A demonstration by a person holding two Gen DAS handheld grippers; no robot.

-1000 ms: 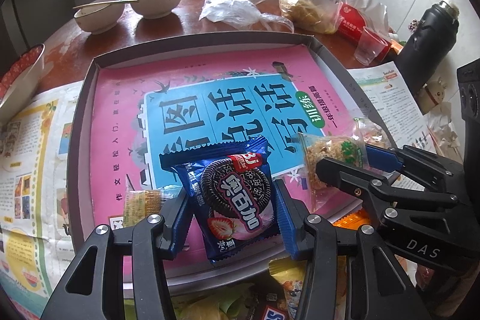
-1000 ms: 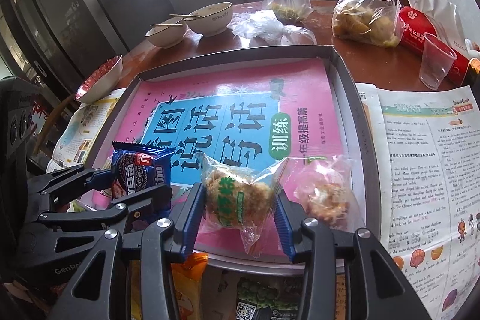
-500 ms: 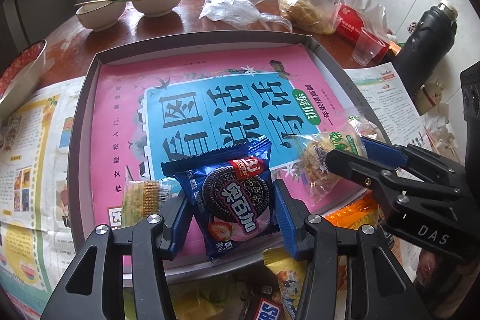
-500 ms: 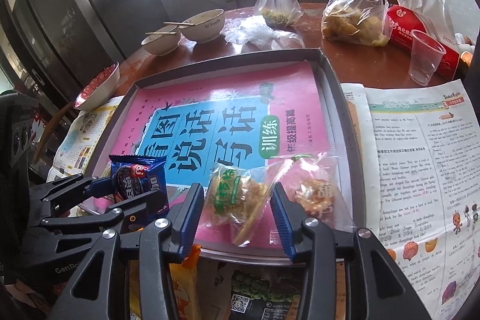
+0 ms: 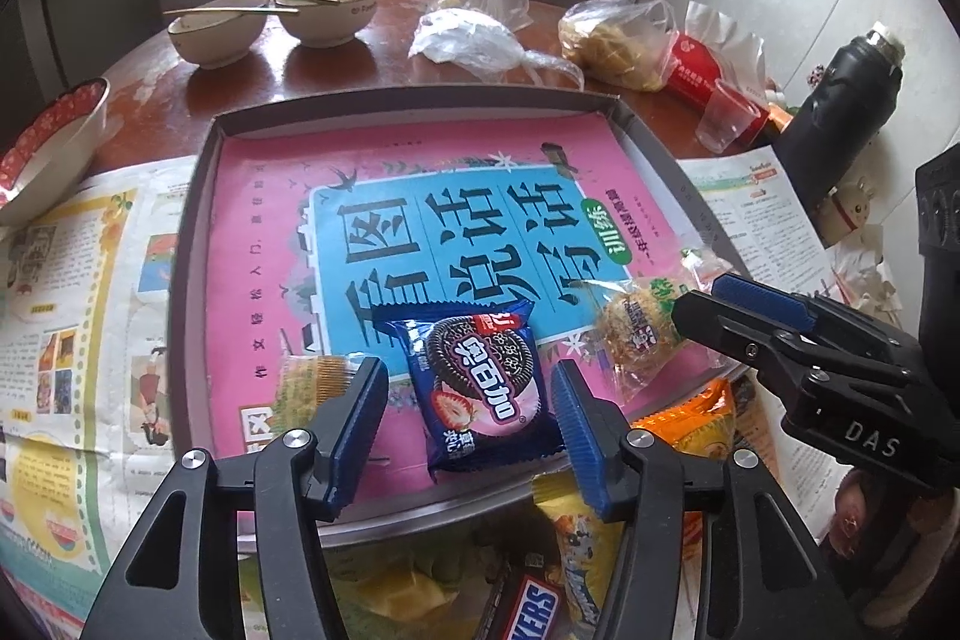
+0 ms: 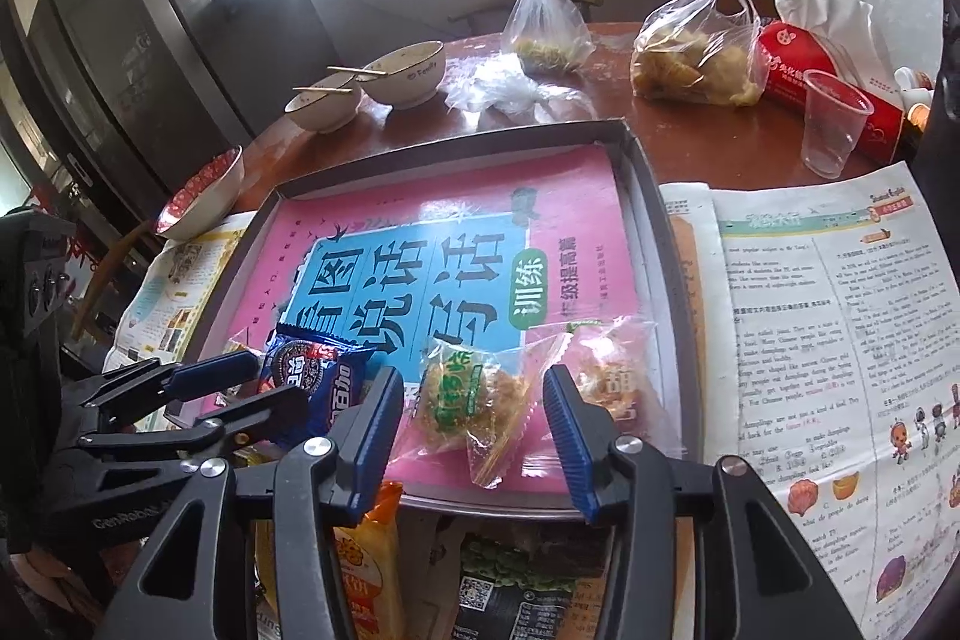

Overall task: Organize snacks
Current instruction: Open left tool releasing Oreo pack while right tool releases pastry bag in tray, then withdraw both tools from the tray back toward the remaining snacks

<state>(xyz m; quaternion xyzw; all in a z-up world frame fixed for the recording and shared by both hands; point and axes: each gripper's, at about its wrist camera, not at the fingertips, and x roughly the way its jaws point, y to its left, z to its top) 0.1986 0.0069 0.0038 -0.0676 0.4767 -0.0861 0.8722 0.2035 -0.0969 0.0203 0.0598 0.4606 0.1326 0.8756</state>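
Observation:
A grey tray (image 5: 192,244) (image 6: 657,244) lined with a pink and blue book cover lies on the table. A blue Oreo packet (image 5: 483,391) (image 6: 312,382) lies at the tray's near edge, between the fingers of my open left gripper (image 5: 468,421) (image 6: 240,388). A clear bag with a floss cake (image 6: 462,400) (image 5: 639,334) lies in the tray between the fingers of my open right gripper (image 6: 474,418) (image 5: 714,301). A second clear cake bag (image 6: 609,382) lies to its right. A small yellow packet (image 5: 312,376) lies left of the Oreo packet.
Loose snacks lie in front of the tray: a Snickers bar (image 5: 528,604), an orange packet (image 5: 690,424), a black packet (image 6: 516,598). Newspaper (image 6: 840,340) flanks the tray. Behind stand two bowls with chopsticks (image 5: 270,16), plastic bags (image 5: 612,34), a plastic cup (image 6: 834,124), a black flask (image 5: 846,94).
Both grippers have opened wider and let go of their packets, which now lie in the tray. Both grippers have drawn back toward me and a little upward.

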